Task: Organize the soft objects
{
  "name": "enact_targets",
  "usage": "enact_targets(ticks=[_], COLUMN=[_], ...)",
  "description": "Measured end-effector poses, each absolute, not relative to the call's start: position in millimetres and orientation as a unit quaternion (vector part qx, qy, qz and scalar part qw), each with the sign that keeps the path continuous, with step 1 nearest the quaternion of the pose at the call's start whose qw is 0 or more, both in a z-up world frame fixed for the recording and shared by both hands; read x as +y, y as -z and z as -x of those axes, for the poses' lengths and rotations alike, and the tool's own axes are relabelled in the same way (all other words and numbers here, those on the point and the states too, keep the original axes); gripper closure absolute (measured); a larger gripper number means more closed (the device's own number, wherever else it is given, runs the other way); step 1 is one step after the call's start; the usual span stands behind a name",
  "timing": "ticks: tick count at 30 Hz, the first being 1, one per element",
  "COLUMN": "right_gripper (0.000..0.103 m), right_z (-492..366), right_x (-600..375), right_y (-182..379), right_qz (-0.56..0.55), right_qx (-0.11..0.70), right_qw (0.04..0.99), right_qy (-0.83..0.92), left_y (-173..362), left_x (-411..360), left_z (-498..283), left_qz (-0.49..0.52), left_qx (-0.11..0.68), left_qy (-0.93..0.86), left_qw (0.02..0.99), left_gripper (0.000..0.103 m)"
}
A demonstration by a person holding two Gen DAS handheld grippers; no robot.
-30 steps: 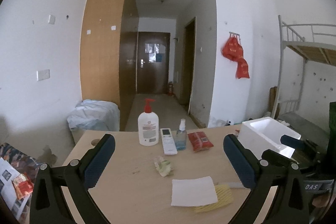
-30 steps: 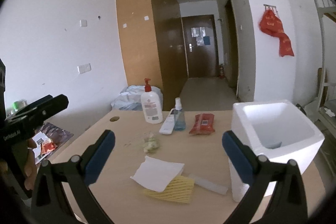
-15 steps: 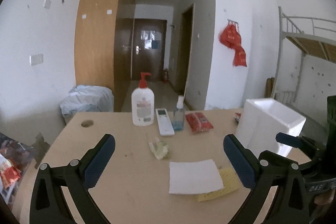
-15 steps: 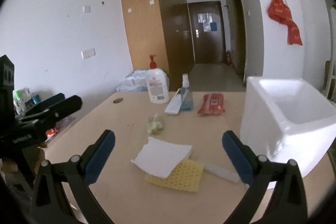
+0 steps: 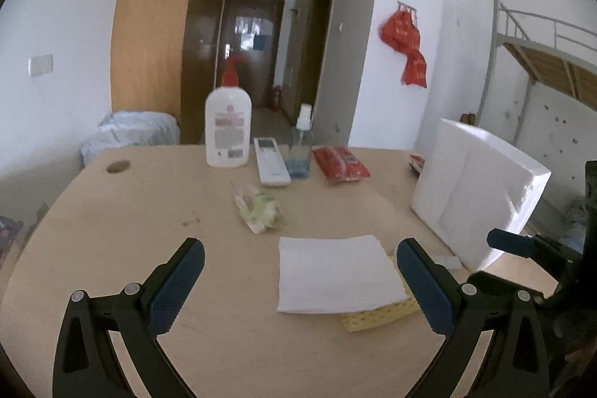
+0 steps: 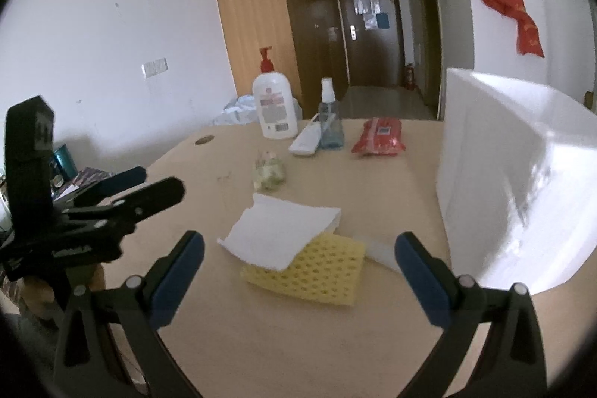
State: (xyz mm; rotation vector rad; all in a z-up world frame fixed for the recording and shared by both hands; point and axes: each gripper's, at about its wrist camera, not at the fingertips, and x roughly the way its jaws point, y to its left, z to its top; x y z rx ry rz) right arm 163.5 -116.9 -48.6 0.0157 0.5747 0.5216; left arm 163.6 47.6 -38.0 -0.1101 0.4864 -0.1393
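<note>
White folded tissue (image 6: pixel 280 230) atop perforated yellow sponge (image 6: pixel 317 273); both tools (image 5: pixel 300 280) (image 6: pixel 298 271) wide open, empty.

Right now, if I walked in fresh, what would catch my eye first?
Probably the big white foam box on the table's right side, then the white napkin lying over a yellow sponge in the middle. Both grippers, left and right, are open around that pile.

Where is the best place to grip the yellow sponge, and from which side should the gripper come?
Probably the yellow sponge's near edge, approached low from the front: the white napkin overlaps its far-left part, while the near right part lies bare and flat on the table.
</note>
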Motion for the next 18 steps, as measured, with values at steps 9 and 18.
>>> enact_targets(ticks=[9,18], right_gripper=[0.000,0.000], right_z=[-171,-185], right_x=[-125,-132], right_y=[61,68], right_qz=[-0.008,-0.012], right_qx=[0.296,0.308], right_qw=[0.920,0.914], right_qy=[-0.256,-0.263], left_y=[60,75], left_x=[38,27], left_z=[-193,-214], left_qz=[0.075,0.073], left_qx=[0.281,0.320], left_qy=[0.089,0.095], left_qw=[0.952,0.940], left_gripper=[0.000,0.000])
